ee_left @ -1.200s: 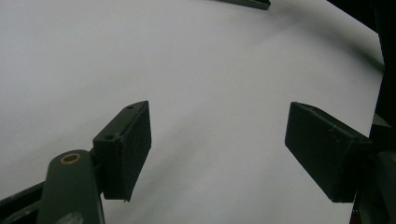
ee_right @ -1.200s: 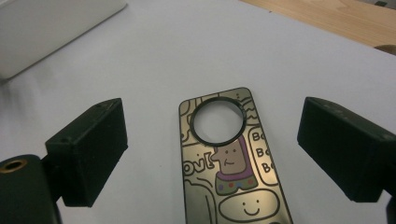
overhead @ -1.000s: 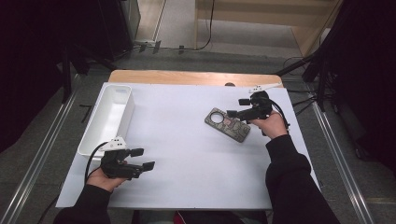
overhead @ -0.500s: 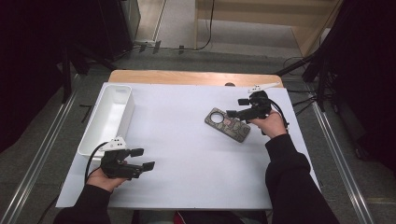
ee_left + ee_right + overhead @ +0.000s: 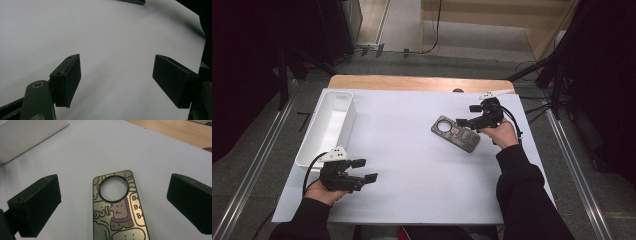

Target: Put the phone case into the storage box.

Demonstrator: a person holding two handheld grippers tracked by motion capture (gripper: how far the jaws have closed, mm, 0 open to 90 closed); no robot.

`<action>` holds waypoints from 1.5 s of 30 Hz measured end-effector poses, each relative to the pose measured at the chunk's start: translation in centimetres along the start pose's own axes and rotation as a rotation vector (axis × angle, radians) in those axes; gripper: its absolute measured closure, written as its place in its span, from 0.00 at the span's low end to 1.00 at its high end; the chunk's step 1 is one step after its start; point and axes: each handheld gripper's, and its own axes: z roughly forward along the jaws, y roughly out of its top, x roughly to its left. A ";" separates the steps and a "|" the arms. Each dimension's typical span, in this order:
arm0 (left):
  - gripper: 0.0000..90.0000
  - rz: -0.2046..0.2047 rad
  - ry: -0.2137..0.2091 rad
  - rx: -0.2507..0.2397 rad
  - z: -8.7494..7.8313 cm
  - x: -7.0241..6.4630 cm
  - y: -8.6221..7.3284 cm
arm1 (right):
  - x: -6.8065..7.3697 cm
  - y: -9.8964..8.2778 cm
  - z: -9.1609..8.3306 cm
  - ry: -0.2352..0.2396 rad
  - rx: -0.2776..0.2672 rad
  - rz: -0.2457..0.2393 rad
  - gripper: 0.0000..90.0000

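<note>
Your right gripper (image 5: 468,115) has just been opening wide, straddling the phone case (image 5: 118,210) (nothing gripped); you're lining up a grasp.

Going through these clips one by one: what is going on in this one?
A person at a table holds a gripper in each hand. The right gripper hovers at a phone case lying flat on the white sheet; its jaws have just been opening and stand wide on either side of the case, not touching it. The left gripper rests open near the front edge, beside a white tray.
</note>
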 end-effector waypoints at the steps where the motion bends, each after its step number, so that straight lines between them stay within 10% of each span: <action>1: 0.25 -0.001 0.001 0.000 0.0 0.0 0.0 | 0.0 0.0 0.1 0.000 0.002 0.002 0.00; 45: 0.25 0.000 -0.001 -0.009 -0.2 -0.1 0.1 | -0.4 -3.2 2.8 -0.046 0.085 -0.030 0.00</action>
